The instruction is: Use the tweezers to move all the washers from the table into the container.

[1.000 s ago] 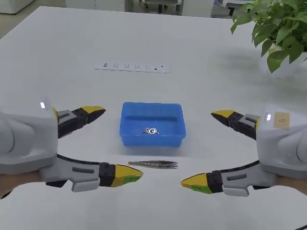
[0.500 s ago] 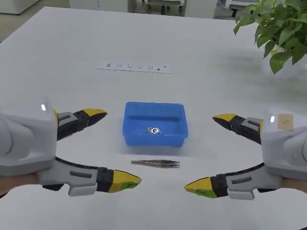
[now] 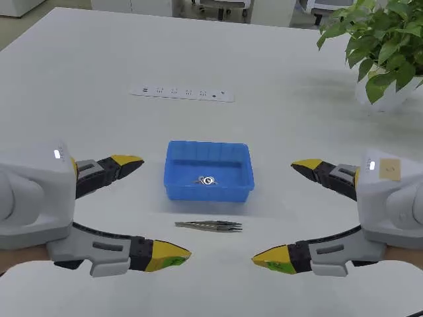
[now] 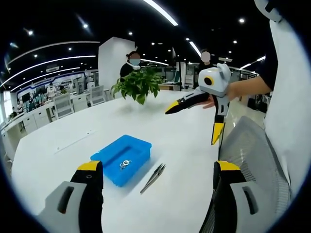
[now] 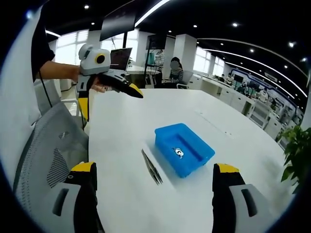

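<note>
The left hand-held gripper (image 3: 158, 206) and right hand-held gripper (image 3: 281, 211) are being held wide open and empty, flanking the blue container (image 3: 208, 193). The washers (image 3: 207, 180) are being seen inside it, none loose on the surface (image 3: 99, 59), the tweezers (image 3: 208, 226) lying just in front, so the task is being judged practically done. No readable writing is being picked out.

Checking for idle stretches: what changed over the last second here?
Barely anything. The left tool and right tool eased slightly back toward the person, both open and empty. The thin metal tweezers lie untouched on the white table before the blue plastic container, with the small metal washers inside it as before.
</note>
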A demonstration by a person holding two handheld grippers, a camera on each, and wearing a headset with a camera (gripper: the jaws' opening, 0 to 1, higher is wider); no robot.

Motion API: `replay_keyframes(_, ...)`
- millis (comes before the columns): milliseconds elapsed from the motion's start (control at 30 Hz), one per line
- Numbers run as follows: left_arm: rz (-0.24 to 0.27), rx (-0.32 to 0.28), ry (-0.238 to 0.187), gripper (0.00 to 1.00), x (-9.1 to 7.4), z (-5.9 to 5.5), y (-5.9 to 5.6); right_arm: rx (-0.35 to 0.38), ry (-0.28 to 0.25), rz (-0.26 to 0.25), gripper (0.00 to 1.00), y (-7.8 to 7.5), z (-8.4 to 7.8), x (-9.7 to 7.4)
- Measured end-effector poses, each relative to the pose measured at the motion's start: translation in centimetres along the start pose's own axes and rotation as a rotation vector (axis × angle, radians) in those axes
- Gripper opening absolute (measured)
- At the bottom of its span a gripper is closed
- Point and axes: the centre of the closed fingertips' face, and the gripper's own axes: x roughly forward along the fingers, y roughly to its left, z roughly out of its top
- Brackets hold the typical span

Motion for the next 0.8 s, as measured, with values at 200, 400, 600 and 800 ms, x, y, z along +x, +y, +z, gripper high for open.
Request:
replay_keyframes(200, 0.007, -0.008, 0.003, 1.0, -0.16, -0.22, 0.28, 0.008, -0.003, -0.004, 1.0, -0.1, 0.04, 0.17)
replay_keyframes(400, 0.01, -0.014, 0.008, 1.0, -0.12, -0.37, 0.38, 0.009, 0.001, -0.002, 0.99, -0.08, -0.02, 0.31)
replay_keyframes(600, 0.014, -0.018, 0.006, 1.0, -0.2, -0.42, 0.38, 0.012, -0.002, -0.005, 0.99, -0.19, -0.01, 0.32)
replay_keyframes(800, 0.019, -0.024, 0.011, 1.0, -0.39, -0.67, 0.5, 0.018, 0.002, -0.01, 0.99, -0.23, -0.18, 0.2)
